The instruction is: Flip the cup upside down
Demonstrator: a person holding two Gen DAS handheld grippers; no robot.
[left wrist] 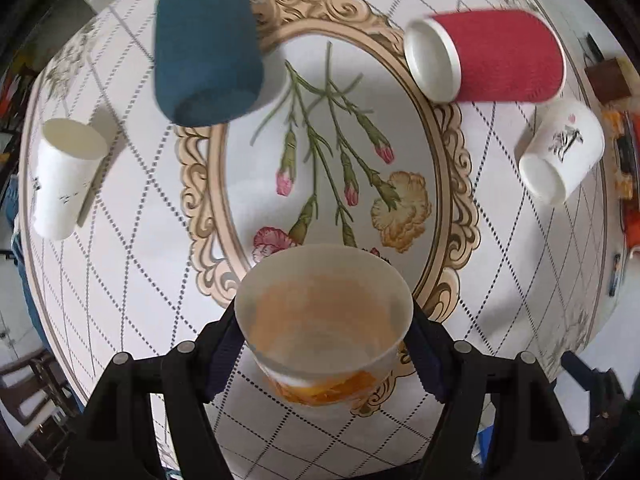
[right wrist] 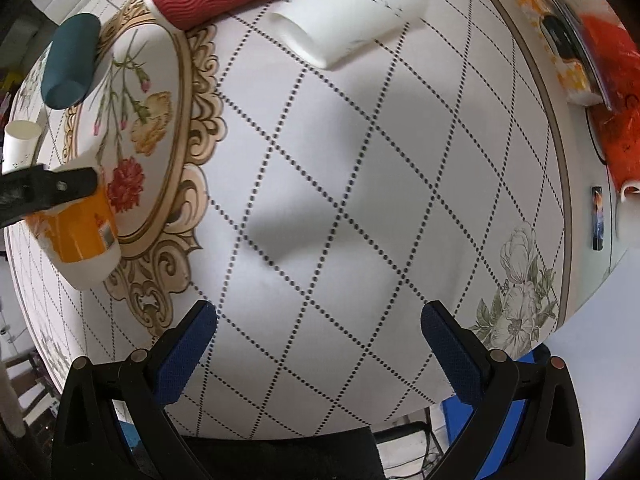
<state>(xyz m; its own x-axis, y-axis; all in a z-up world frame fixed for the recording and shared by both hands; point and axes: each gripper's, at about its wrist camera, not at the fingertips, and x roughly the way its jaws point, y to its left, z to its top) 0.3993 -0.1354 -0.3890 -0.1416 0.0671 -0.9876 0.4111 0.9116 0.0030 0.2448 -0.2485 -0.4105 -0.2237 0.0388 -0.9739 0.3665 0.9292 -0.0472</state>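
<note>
The left gripper is closed on the orange cup: its two blue-padded fingers press against opposite sides of the cup wall, just below the rim. The cup sits between the fingers with its open mouth facing the left wrist camera and its orange-printed lower part beyond; in the right wrist view the same cup appears tilted, mouth toward the left gripper, base lower and close to the table — whether the base touches the cloth cannot be told. The right gripper is spread wide, its blue pads well apart, holding and touching nothing; it hovers over a bare stretch of the tablecloth. Beyond the left fingers, the cloth shows a gold oval frame with printed carnations. Ahead and to the left of the left fingers stands a teal cup, base up; farther left, a white cup stands mouth up. Ahead and to the right lies a red ribbed cup on its side, and just beside it a second white cup, also on its side. The table is round — its edge band runs to the right of the right fingers, with red and orange clutter beyond it.
</note>
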